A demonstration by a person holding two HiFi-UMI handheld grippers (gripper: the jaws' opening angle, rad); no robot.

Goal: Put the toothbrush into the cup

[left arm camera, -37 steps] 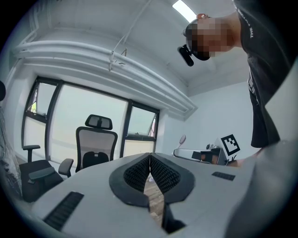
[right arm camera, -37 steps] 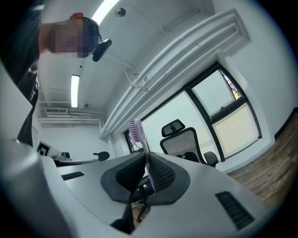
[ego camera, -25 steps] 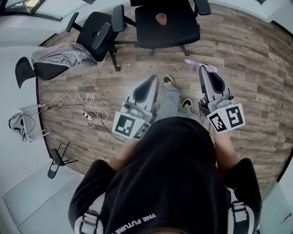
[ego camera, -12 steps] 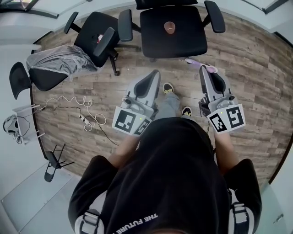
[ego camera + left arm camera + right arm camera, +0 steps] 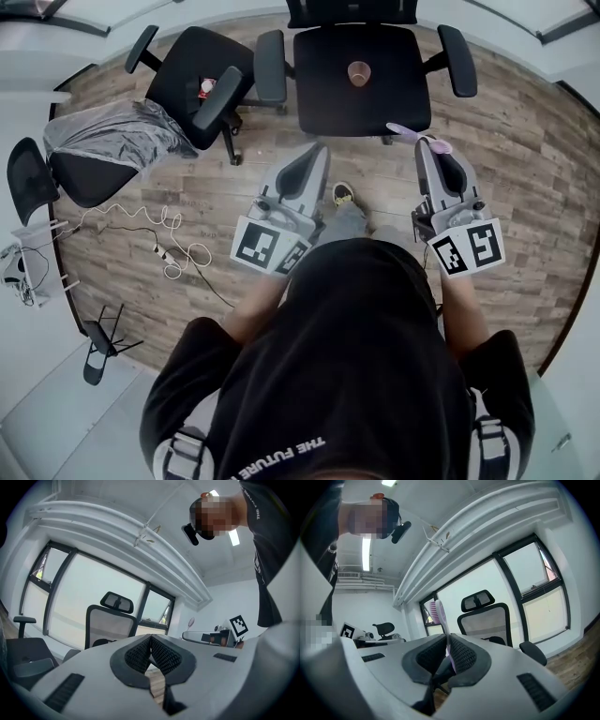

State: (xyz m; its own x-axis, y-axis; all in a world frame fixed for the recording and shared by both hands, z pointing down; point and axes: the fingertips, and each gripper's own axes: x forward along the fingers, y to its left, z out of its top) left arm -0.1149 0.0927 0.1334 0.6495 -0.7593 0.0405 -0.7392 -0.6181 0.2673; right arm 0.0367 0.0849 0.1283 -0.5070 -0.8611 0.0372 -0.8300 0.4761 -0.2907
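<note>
A small brown cup (image 5: pixel 359 72) stands on the seat of the black office chair (image 5: pixel 328 89) straight ahead. My right gripper (image 5: pixel 432 146) is shut on a pink toothbrush (image 5: pixel 412 136), whose ends stick out to both sides of the tip, just short of the seat's right front corner. In the right gripper view the toothbrush (image 5: pixel 441 617) rises upright from between the closed pads, bristle head on top. My left gripper (image 5: pixel 316 156) is shut with nothing in it and hangs in front of the seat's left front corner. Its pads (image 5: pixel 139 654) meet in the left gripper view.
A second black chair (image 5: pixel 197 80) with a small red item on its seat stands to the left. A third chair under a grey cover (image 5: pixel 117 133) is further left. White cables (image 5: pixel 159 234) trail over the wooden floor. The person's shoe (image 5: pixel 343 194) shows between the grippers.
The chair with the cup has come closer in the head view. Both grippers now sit nearer its front edge, and the right one still holds the toothbrush.
</note>
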